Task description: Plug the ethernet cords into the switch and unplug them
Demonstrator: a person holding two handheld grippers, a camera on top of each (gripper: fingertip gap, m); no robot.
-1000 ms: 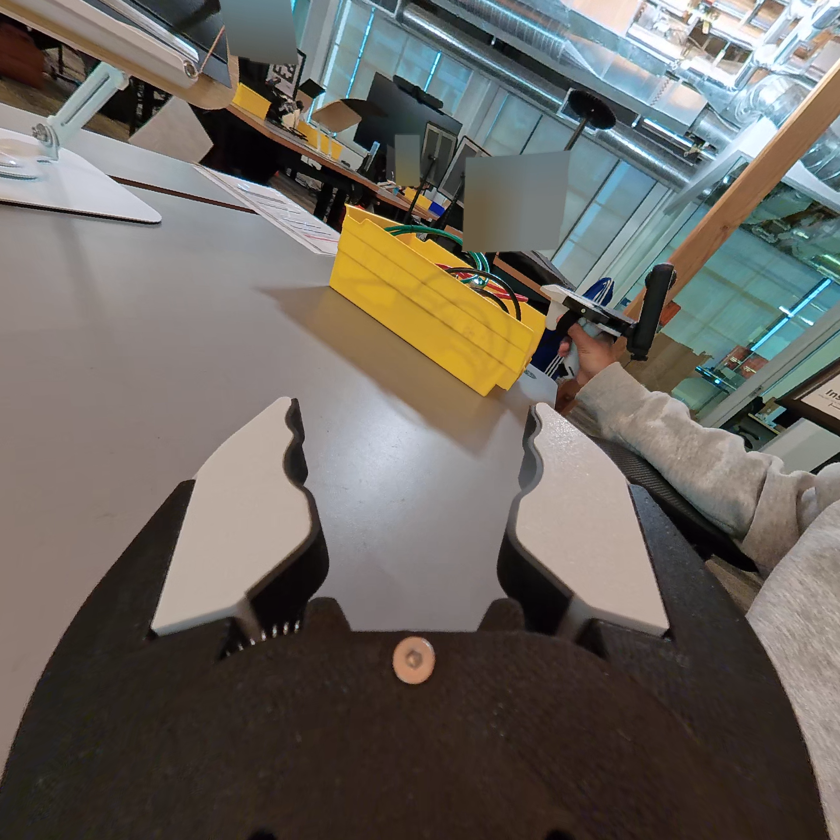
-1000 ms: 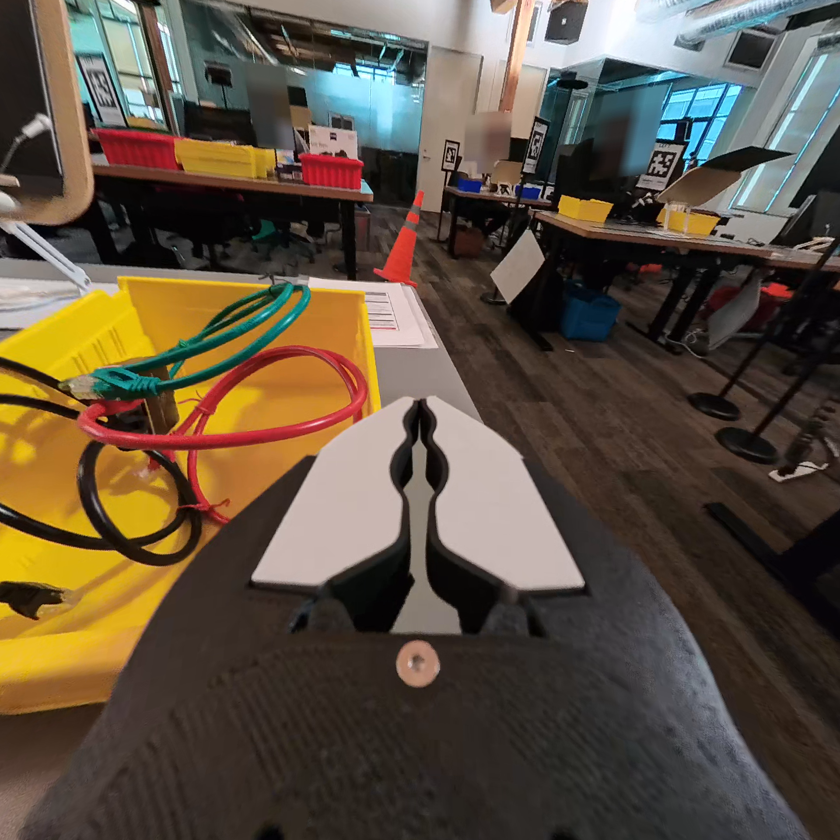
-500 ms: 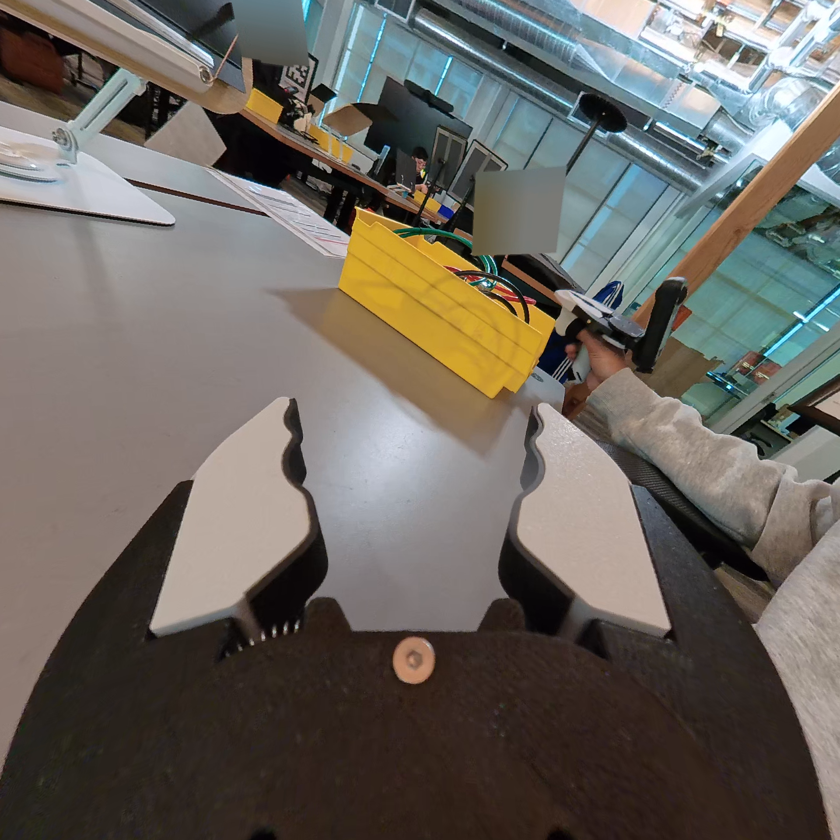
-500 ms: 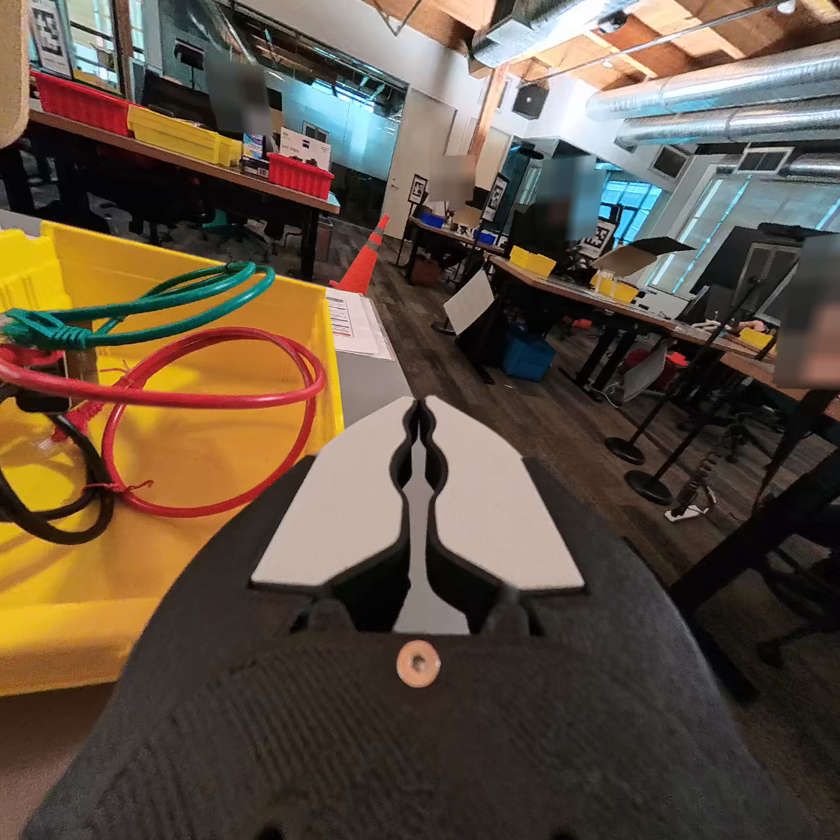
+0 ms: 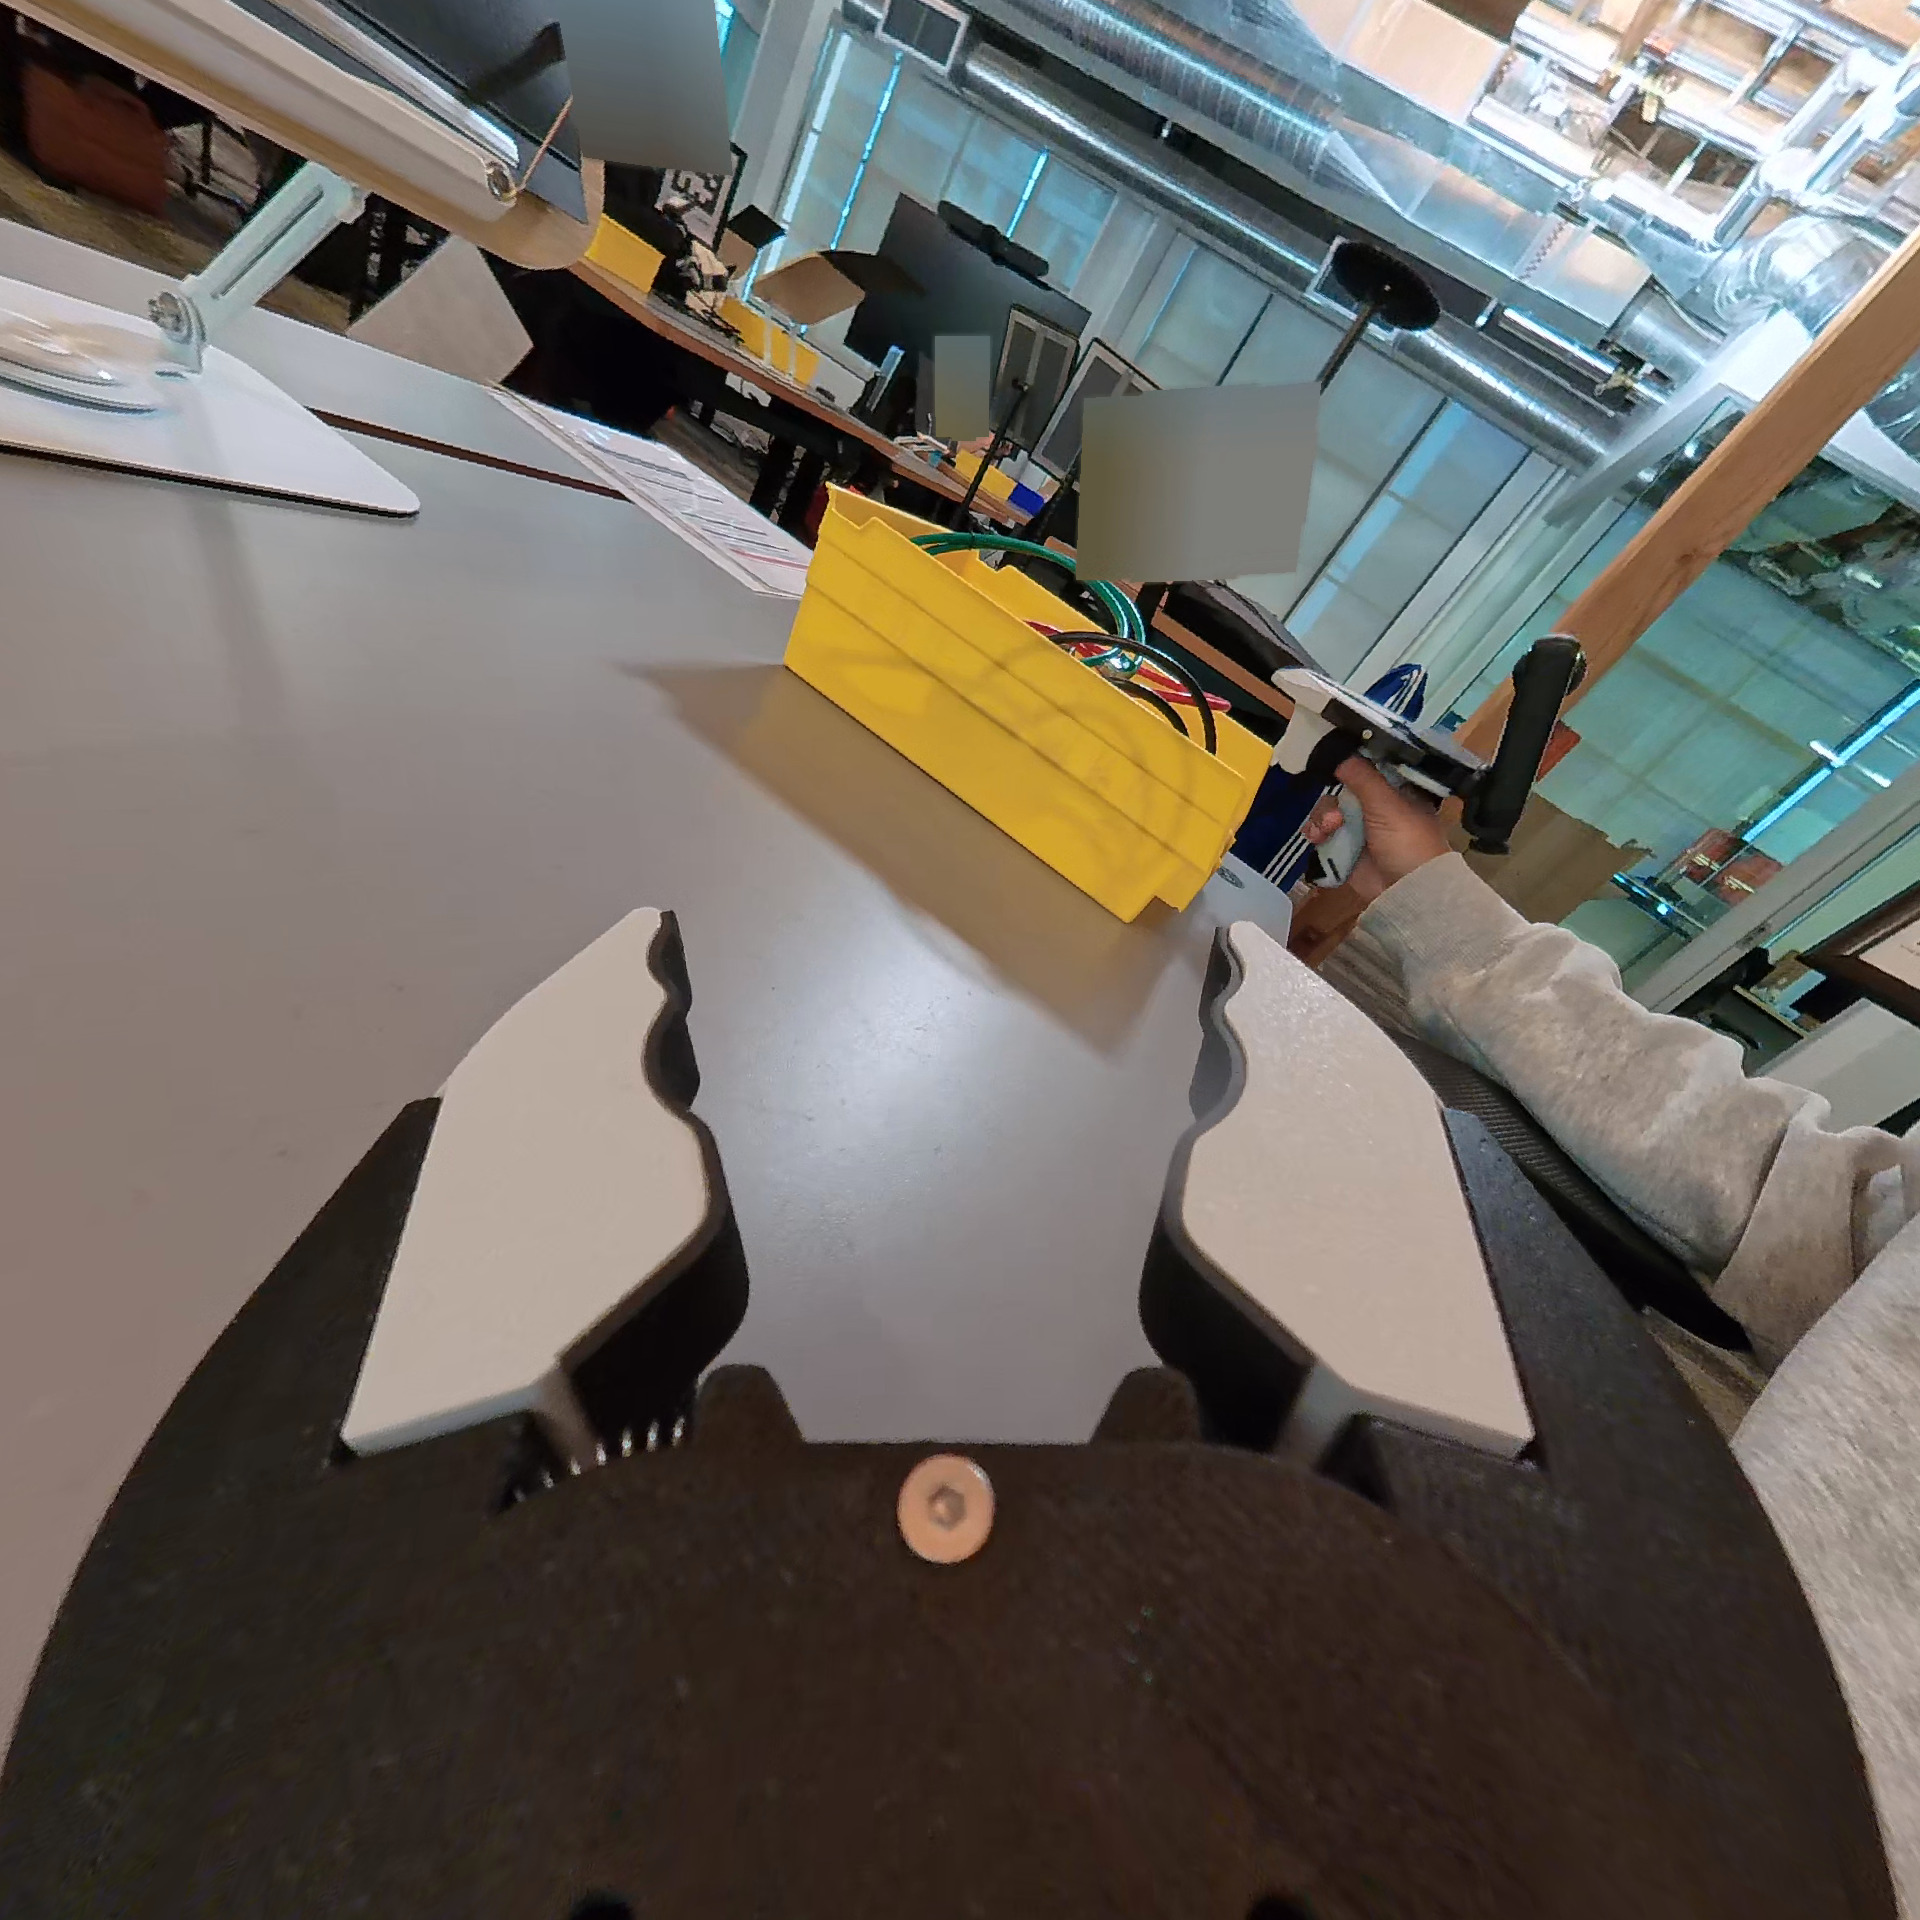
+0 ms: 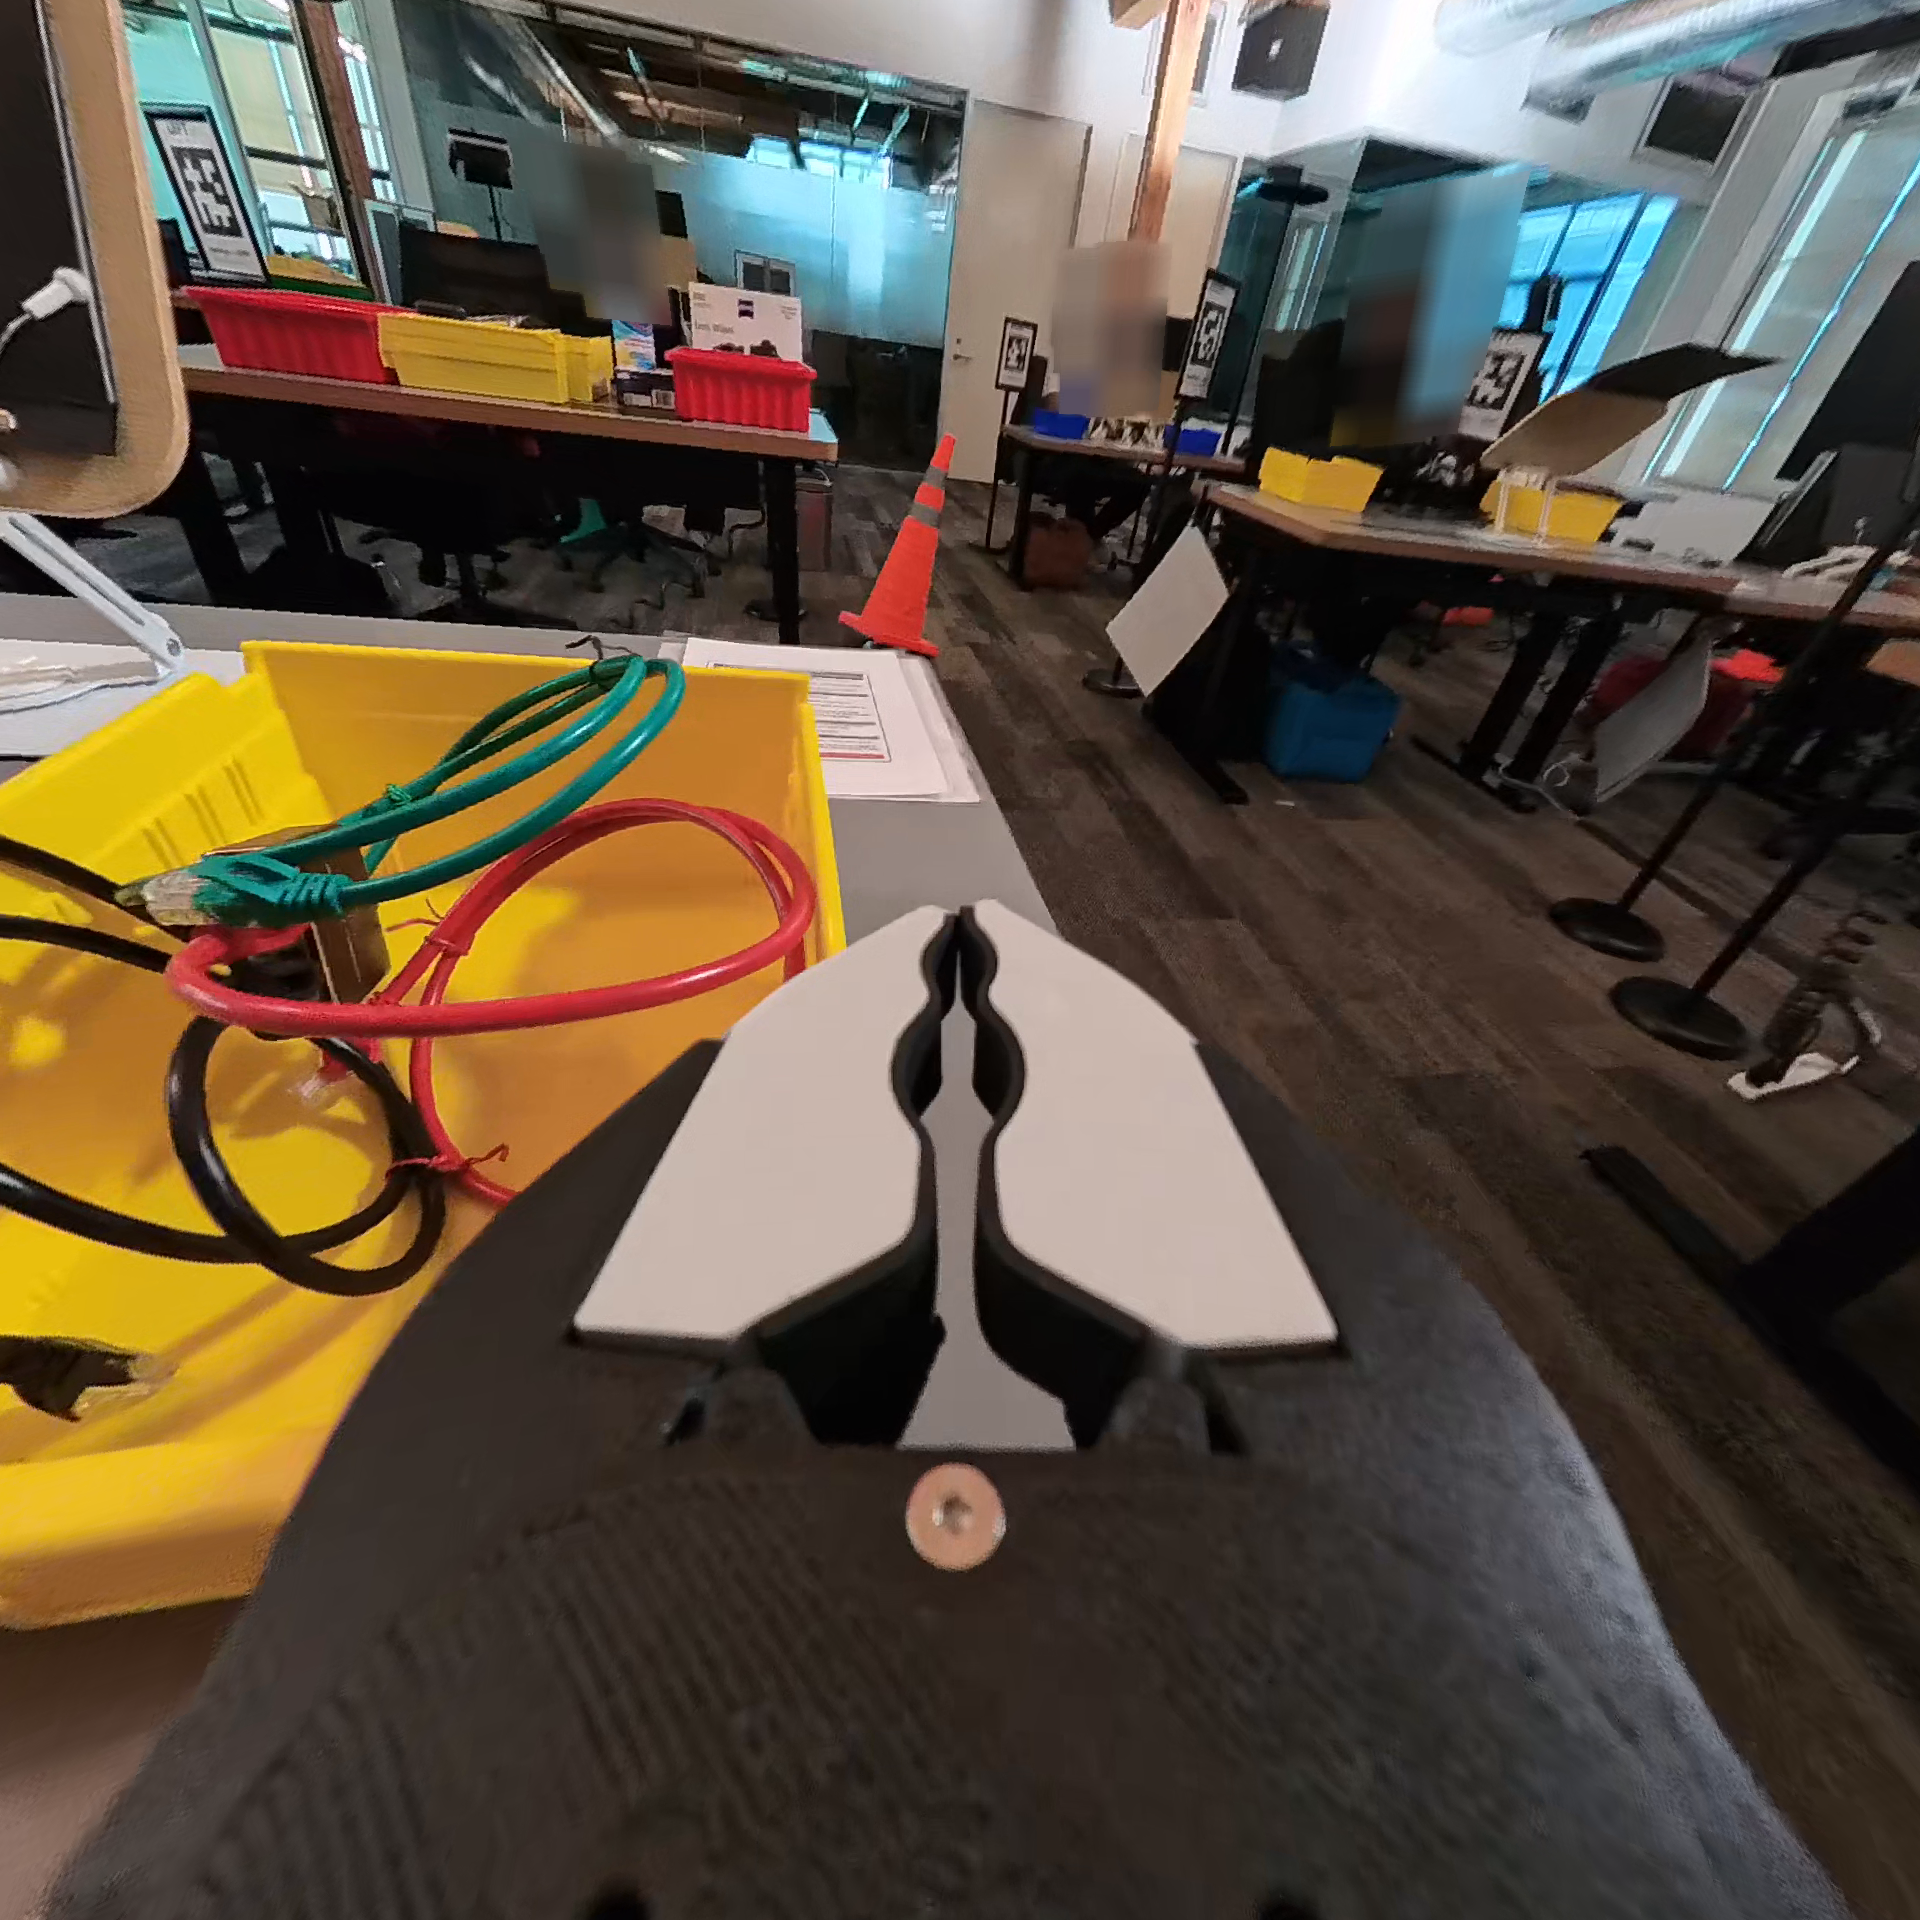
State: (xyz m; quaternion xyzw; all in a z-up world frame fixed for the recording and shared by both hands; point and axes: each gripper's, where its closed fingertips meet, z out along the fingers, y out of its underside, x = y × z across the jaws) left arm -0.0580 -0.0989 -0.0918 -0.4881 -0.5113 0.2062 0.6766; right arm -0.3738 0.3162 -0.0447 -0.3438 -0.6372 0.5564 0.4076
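A yellow bin (image 6: 135,1496) sits on the grey table and holds a green ethernet cord (image 6: 488,790), a red cord (image 6: 582,997) and a black cord (image 6: 270,1236), coiled over a small box-like thing (image 6: 348,935) that is mostly hidden. My right gripper (image 6: 958,920) is shut and empty, just right of the bin, past the table's right edge. My left gripper (image 5: 940,935) is open and empty, low over the bare table, well short of the bin (image 5: 997,727). The right gripper (image 5: 1382,743), held in a hand, shows in the left wrist view beyond the bin.
A white monitor base (image 5: 208,436) and a printed sheet (image 5: 665,499) lie on the table behind the bin. A grey-sleeved arm (image 5: 1579,1060) reaches in at the right. Beyond the table edge are a wood floor, an orange cone (image 6: 909,561) and other desks.
The right gripper has tipped back down and left, bringing the bin and cords more into view. The left gripper has barely moved. Both keep their jaw states.
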